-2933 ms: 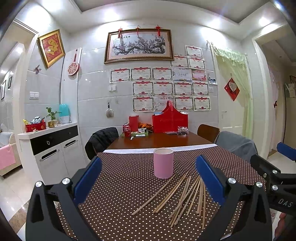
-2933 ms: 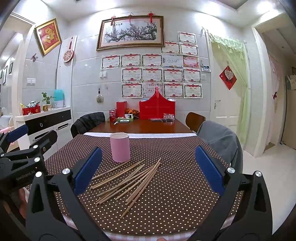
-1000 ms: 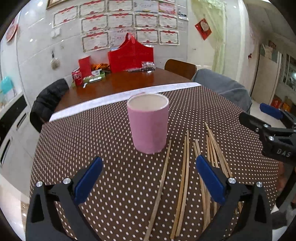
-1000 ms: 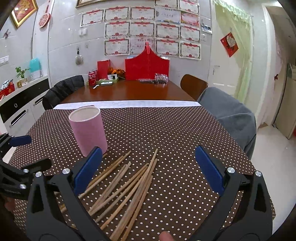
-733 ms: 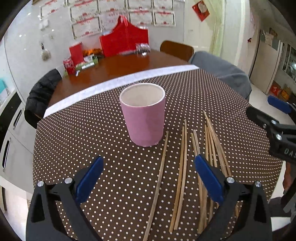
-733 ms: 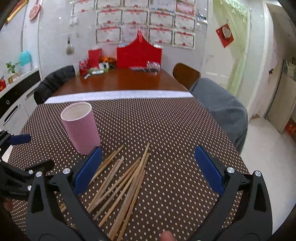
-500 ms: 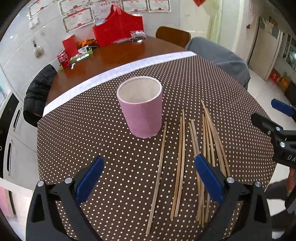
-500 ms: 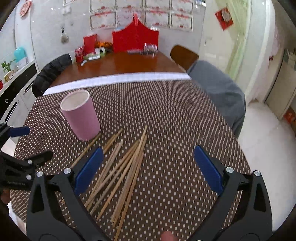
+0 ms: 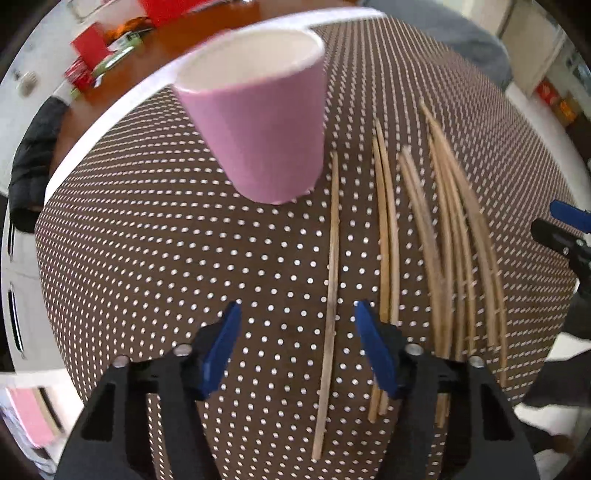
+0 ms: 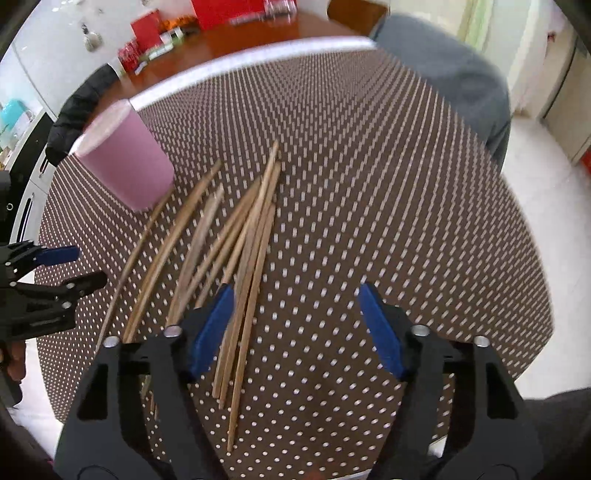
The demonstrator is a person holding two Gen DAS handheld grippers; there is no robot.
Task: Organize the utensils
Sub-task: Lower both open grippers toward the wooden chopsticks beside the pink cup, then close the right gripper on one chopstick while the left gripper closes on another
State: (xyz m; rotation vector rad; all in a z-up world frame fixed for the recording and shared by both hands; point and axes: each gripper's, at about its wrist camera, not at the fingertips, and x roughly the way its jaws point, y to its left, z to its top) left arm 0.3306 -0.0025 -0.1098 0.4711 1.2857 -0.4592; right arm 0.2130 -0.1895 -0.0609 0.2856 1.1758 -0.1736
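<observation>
A pink cup [image 9: 258, 110] stands upright and empty on the brown dotted tablecloth [image 9: 147, 240]; it also shows in the right wrist view [image 10: 125, 162]. Several wooden chopsticks [image 9: 439, 229] lie loose to its right, fanned out [image 10: 236, 236]. One single chopstick [image 9: 330, 280] lies apart, nearest the cup. My left gripper [image 9: 297, 332] is open and hovers over that single chopstick, which runs between its fingers. My right gripper [image 10: 295, 306] is open and empty, above the right side of the chopstick pile, its left finger [image 10: 212, 325] over the sticks.
The round table edge [image 10: 535, 258] drops off to the right, with a grey-covered chair [image 10: 454, 77] behind it. A black jacket on a chair [image 9: 29, 155] sits at the far left. Red boxes and clutter [image 10: 221, 14] lie on the bare wood beyond the cloth.
Both grippers have tilted down and moved closer to the table. Both jaws have narrowed but stay open. The cup and chopsticks have not moved.
</observation>
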